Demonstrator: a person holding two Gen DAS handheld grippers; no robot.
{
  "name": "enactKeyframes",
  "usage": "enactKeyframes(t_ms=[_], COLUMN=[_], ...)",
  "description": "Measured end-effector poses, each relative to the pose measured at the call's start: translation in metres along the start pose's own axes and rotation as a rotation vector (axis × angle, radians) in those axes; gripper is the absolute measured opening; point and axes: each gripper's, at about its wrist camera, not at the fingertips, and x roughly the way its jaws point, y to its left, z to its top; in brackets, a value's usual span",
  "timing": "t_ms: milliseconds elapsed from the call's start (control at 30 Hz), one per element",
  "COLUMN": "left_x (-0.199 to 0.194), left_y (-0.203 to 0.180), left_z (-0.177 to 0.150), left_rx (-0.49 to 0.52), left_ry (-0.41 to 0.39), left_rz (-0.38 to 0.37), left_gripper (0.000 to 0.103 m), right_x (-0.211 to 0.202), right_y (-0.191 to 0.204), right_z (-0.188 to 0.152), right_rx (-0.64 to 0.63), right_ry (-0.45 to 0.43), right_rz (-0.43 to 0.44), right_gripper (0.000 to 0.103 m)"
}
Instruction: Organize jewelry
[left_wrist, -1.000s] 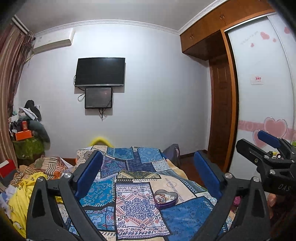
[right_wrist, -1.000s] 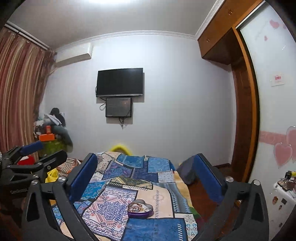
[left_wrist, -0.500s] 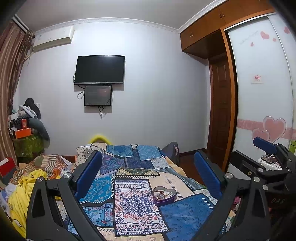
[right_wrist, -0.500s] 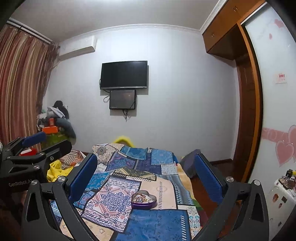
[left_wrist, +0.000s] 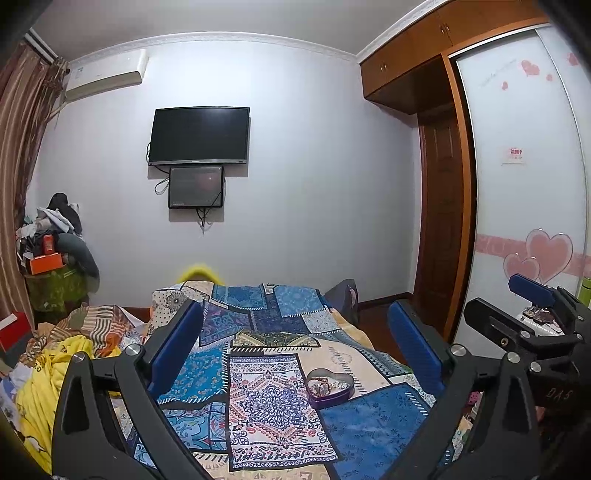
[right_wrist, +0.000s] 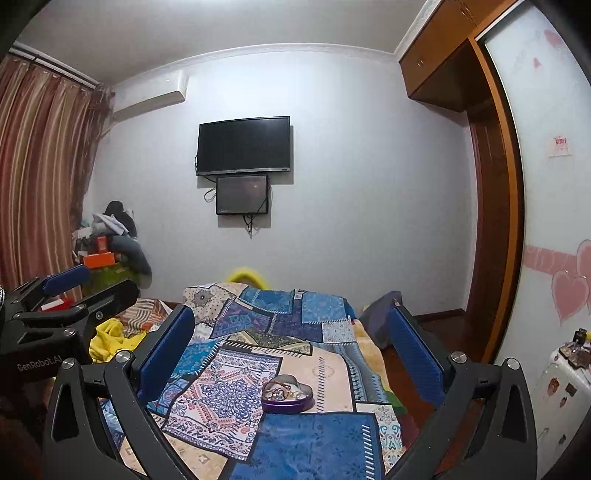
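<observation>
We hold two grippers above a bed covered by one patchwork quilt (left_wrist: 258, 369). Our left gripper (left_wrist: 295, 350) has its two blue-padded fingers spread wide with nothing between them, and our right gripper (right_wrist: 291, 350) stands the same way, jaws wide apart and empty. One heart-shaped purple tin (left_wrist: 330, 387) sits on the quilt ahead of us, lidless, and it also shows in the right wrist view (right_wrist: 287, 397). Inside it lies a small tangle of jewelry (left_wrist: 325, 385); we cannot count the pieces, since they overlap and are too small to separate. Neither gripper touches the tin, which lies well beyond both pairs of fingertips. On the far wall we count two dark screens, a large television (left_wrist: 199, 136) and a smaller monitor (left_wrist: 196, 187) directly below it, plus one air conditioner (left_wrist: 107, 75) near the ceiling.
</observation>
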Motion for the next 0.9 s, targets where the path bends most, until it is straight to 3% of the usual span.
enactKeyframes(t_ms=[900], left_x=[0.0075], left_y=[-0.0006], left_z=[-0.0017], left_rx=[-0.006], left_ry=[0.025], left_rz=[-0.014], left_gripper=[0.103], right_x=[0.0031], right_y=[-0.0094], right_z=[-0.0011], right_rx=[0.032], right_ry=[0.022], right_rz=[0.003], right_gripper=[0.103])
